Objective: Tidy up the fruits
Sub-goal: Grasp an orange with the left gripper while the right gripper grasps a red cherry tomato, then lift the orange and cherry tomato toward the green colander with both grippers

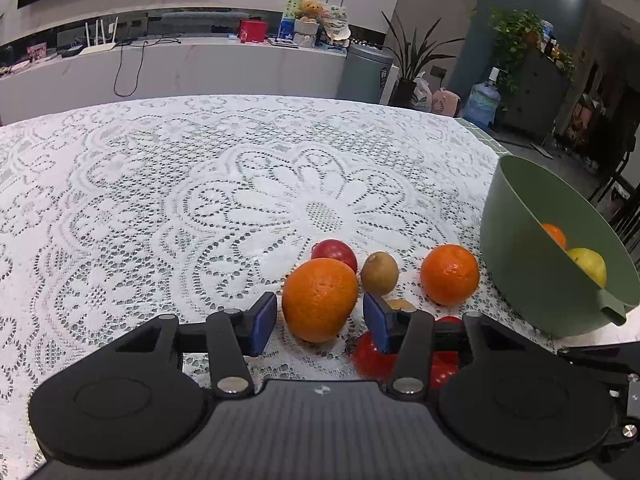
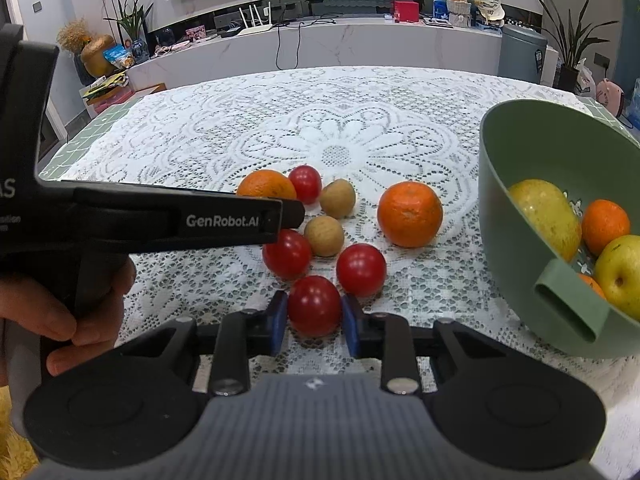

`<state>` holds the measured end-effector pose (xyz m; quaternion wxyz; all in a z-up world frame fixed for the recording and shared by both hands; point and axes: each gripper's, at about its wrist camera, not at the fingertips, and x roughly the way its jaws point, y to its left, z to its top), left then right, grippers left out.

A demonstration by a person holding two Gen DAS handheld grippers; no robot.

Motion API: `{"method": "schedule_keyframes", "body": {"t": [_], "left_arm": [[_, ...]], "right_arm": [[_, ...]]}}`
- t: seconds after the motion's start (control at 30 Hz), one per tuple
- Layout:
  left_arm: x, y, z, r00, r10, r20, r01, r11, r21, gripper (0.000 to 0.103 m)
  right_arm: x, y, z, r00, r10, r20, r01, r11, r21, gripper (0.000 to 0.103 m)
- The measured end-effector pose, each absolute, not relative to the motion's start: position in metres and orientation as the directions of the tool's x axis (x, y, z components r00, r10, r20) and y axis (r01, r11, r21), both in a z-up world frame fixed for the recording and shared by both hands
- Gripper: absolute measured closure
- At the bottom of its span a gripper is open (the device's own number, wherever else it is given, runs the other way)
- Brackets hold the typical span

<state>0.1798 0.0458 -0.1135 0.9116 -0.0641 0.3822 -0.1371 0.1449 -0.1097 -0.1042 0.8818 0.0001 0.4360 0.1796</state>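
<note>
While a lace-covered surface point(image 2: 360, 92) fills both wrist views, a green bowl point(image 2: 516, 240) sits at its 3 o'clock edge, its far side cut off by the frame in each view. Inside the bowl, the right wrist view shows a yellow-green fruit point(image 2: 546, 218), a small orange point(image 2: 605, 224) and a yellow apple point(image 2: 620, 272), all partly hidden by the rim. The left tongs point(image 1: 320, 320) stand spread on either side of a large orange point(image 1: 319, 304), pads beside the fruit but apart from it; in the right wrist view the device's black body covers most of that orange. A second orange point(image 2: 410, 214) rests alone between the cluster and the bowl. The right tongs point(image 2: 314, 322) pinch a red fruit point(image 2: 315, 306) at 6 o'clock, both blue pads against its sides. Three more red fruits point(image 2: 361, 269) and two small brown fruits point(image 2: 324, 236) lie close together behind it; their kind is hard to make out. A person's hand point(image 2: 66, 312) grips the left device's handle at 9 o'clock.
</note>
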Motion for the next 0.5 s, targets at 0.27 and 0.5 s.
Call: {"method": "schedule_keyframes", "body": {"t": [0.27,0.5], "left_arm": [[0.177,0.046,-0.113,0.677,-0.298,-0.674,0.205,0.955,-0.216,0.058],[0.165,0.047,-0.105,0.698,-0.274,-0.661,0.192,0.962,-0.196,0.059]], "right_arm": [[0.145,-0.111,-0.104,0.554,0.323,-0.767,-0.315,0.934,0.165,0.078],[0.145,-0.116,-0.101,0.56,0.333,-0.759,-0.31,0.934,0.181,0.078]]}}
